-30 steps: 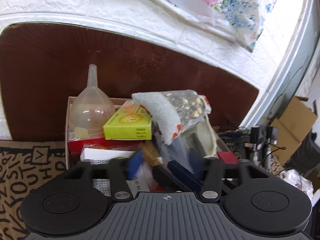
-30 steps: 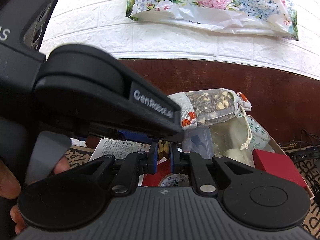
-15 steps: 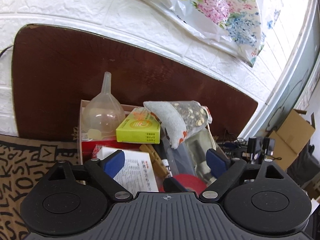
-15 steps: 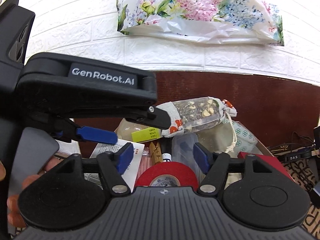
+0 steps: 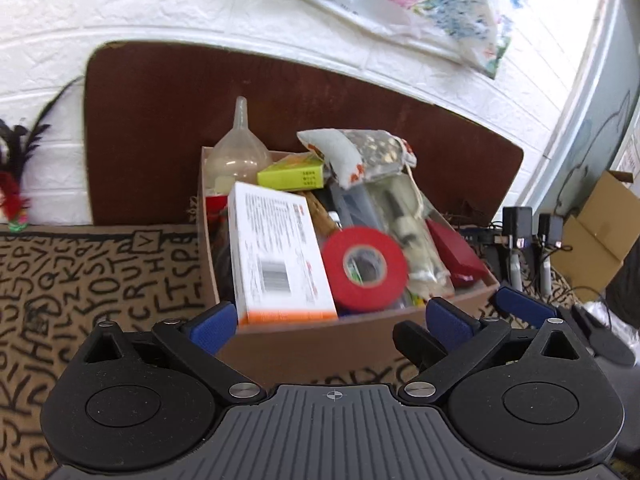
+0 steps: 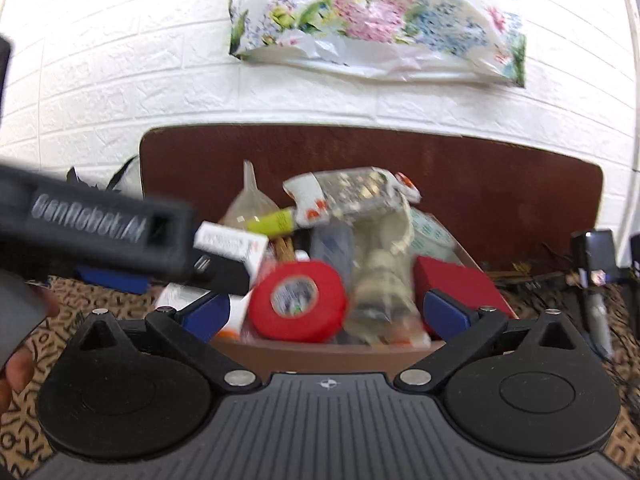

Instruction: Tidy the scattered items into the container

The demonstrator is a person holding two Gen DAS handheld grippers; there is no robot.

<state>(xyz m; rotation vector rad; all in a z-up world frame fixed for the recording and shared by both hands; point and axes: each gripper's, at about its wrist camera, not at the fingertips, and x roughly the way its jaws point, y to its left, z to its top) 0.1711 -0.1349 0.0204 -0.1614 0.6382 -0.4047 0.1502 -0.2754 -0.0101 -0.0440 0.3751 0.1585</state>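
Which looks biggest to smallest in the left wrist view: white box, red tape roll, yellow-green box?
1. white box
2. red tape roll
3. yellow-green box

The yellow-green box lies farther back, so its true size is unsure.

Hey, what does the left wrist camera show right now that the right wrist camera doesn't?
Only the left wrist view shows the red and black feathers at the wall, the cardboard carton at far right, and the white box's barcode face.

Only the right wrist view shows the whole floral bag and the left gripper from the side.

Both show the box with the red tape roll, funnel and yellow-green carton.
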